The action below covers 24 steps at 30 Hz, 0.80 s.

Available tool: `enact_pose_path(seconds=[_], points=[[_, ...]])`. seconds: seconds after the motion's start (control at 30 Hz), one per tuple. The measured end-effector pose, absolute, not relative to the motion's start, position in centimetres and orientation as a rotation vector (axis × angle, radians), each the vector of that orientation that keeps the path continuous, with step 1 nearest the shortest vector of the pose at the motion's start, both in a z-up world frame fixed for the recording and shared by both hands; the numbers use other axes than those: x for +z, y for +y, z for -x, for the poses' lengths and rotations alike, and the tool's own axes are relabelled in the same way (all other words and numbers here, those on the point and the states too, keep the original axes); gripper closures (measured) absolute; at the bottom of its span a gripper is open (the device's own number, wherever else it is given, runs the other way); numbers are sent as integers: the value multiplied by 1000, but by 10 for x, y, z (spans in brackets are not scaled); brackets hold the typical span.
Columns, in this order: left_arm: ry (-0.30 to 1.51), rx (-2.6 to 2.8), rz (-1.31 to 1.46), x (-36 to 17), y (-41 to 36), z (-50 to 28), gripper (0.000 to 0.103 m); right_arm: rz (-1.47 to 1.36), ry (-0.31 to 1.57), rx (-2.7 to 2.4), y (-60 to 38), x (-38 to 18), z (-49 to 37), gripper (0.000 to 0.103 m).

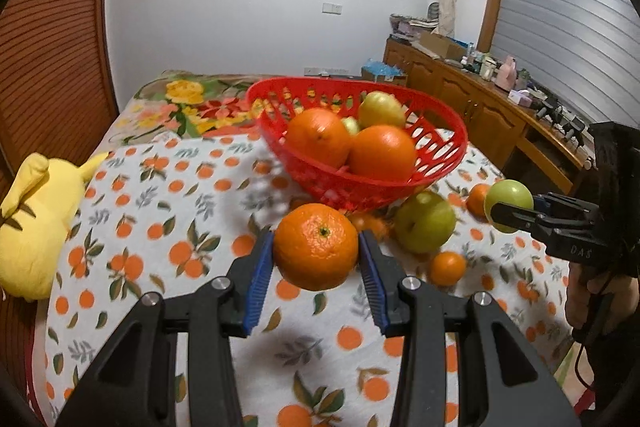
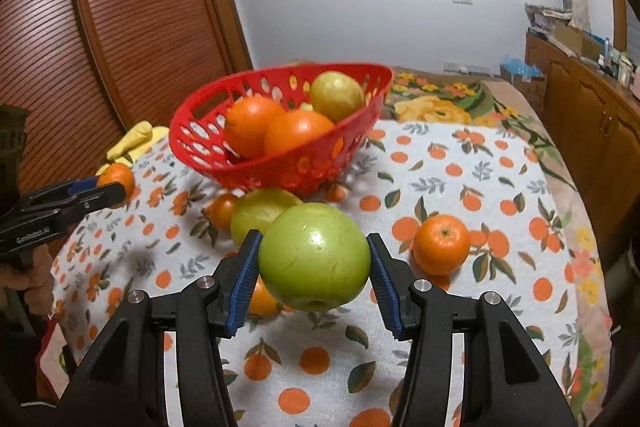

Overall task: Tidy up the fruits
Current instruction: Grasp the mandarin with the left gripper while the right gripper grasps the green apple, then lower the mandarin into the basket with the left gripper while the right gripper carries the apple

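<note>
My left gripper (image 1: 317,249) is shut on an orange (image 1: 315,246) and holds it above the cloth, in front of the red basket (image 1: 440,163). My right gripper (image 2: 314,259) is shut on a green apple (image 2: 314,257), also lifted, in front of the basket (image 2: 192,143). The basket holds two oranges (image 1: 382,151) and a yellow-green fruit (image 1: 380,109). Each gripper shows in the other's view: the right one with the apple (image 1: 509,201), the left one with the orange (image 2: 116,179).
On the orange-print tablecloth (image 2: 500,187) lie a green apple (image 1: 425,223), a small orange (image 1: 447,268) and other small oranges (image 2: 441,244) near the basket. A yellow plush toy (image 1: 28,223) lies at the left. A wooden sideboard (image 1: 480,107) stands at the right.
</note>
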<state>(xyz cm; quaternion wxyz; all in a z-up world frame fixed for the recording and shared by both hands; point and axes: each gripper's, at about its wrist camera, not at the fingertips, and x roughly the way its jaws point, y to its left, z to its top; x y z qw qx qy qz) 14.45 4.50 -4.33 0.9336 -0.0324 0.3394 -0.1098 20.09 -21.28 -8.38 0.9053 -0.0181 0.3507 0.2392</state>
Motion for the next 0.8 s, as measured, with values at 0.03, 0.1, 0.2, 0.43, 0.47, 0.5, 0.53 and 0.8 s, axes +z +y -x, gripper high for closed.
enact_pose_path(seconds=[0.03, 0.1, 0.2, 0.43, 0.47, 0.5, 0.53, 0.8], points=[[691, -231, 62, -40, 41, -147, 62, 37, 718, 494, -213, -82, -200, 50], [681, -244, 52, -34, 34, -150, 62, 35, 701, 494, -213, -75, -199, 50], [662, -268, 39, -23, 22, -157, 62, 26, 678, 499, -214, -67, -198, 50], [657, -301, 26, -14, 4, -174, 62, 20, 643, 497, -217, -53, -200, 50], [660, -304, 23, -14, 2, -176, 62, 21, 638, 496, -217, -51, -201, 50], [662, -304, 19, -15, 0, -178, 62, 21, 635, 495, -218, -50, -202, 50], [666, -305, 12, -15, -3, -181, 62, 20, 633, 494, -219, -50, -203, 50], [689, -310, -17, -19, -19, -199, 61, 13, 616, 490, -221, -41, -209, 50]])
